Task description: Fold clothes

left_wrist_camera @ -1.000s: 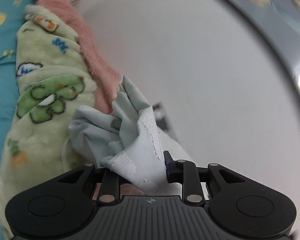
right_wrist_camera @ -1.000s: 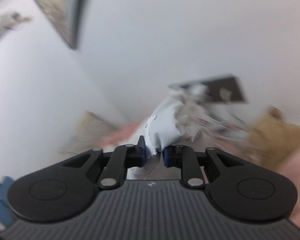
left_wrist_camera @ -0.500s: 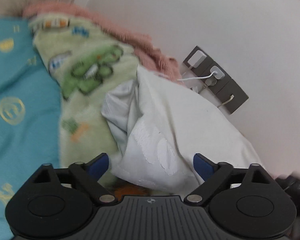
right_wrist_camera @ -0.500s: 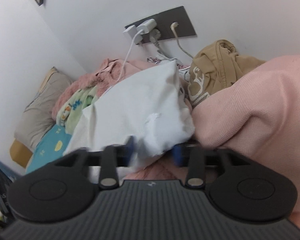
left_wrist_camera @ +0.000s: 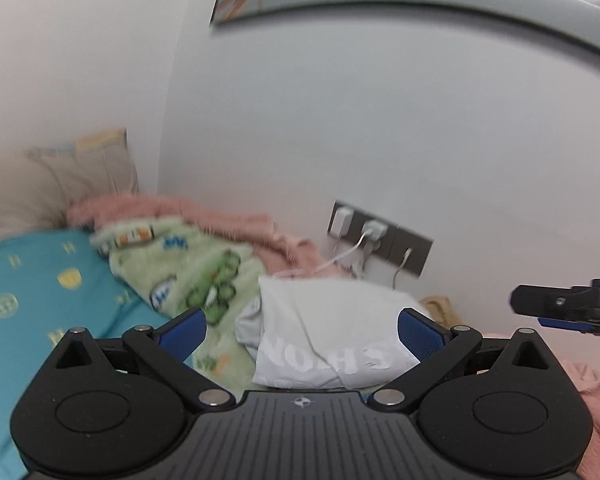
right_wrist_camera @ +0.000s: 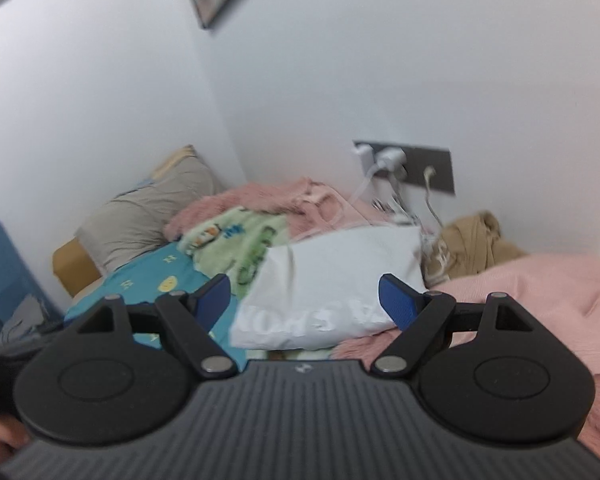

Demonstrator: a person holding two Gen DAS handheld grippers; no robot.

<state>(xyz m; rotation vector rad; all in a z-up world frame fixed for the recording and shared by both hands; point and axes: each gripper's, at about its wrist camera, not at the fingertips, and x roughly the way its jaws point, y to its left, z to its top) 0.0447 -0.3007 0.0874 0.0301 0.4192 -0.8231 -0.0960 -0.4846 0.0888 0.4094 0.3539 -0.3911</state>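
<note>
Left wrist view: the folded white T-shirt (left_wrist_camera: 324, 336) lies at 6 o'clock on the bed, a flat packet with mirrored pale lettering along its near edge, resting partly on the green cartoon blanket (left_wrist_camera: 188, 276) at 9 o'clock. The left gripper (left_wrist_camera: 302, 330) is spread wide and holds nothing; half a second ago it was just as wide but right over the shirt. The right gripper (right_wrist_camera: 304, 300) is likewise splayed and empty, where before it was blurred against the cloth. A teal sheet (left_wrist_camera: 32, 300) covers the bed at 8 o'clock; the grey wall socket panel (left_wrist_camera: 380, 238) with white chargers sits at 2 o'clock, and a pink blanket (right_wrist_camera: 540, 292) at 3 o'clock.
</note>
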